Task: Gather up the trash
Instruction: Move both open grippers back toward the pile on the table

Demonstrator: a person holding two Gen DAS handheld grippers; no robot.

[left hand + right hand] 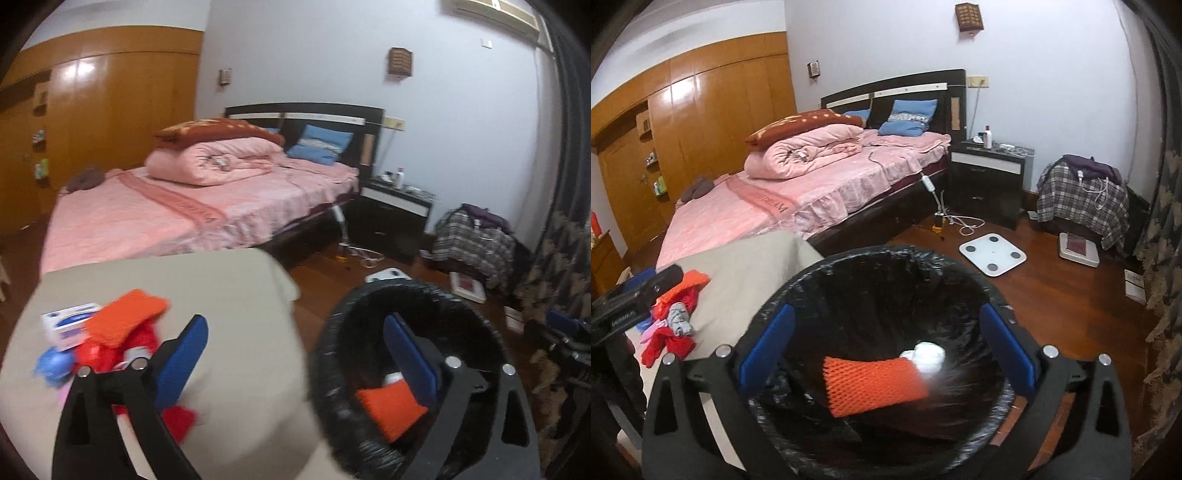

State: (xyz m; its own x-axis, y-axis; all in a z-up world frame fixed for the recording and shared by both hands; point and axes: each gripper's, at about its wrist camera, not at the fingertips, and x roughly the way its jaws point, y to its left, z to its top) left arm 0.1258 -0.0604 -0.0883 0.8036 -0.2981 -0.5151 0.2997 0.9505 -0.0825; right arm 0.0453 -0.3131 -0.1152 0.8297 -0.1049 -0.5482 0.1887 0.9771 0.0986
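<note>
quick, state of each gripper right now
left gripper: open, holding nothing
right gripper: open over the bin, holding nothing

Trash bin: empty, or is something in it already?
Not empty. The bin holds an orange foam net and a white wad on its black liner.

The bin (pixel 886 295) stands on the floor just right of the worktop (pixel 750 280); a net sleeve (pixel 871 384) lies in it, a heap of scraps (pixel 674 321) on the worktop, the bed (pixel 812 184) behind
</note>
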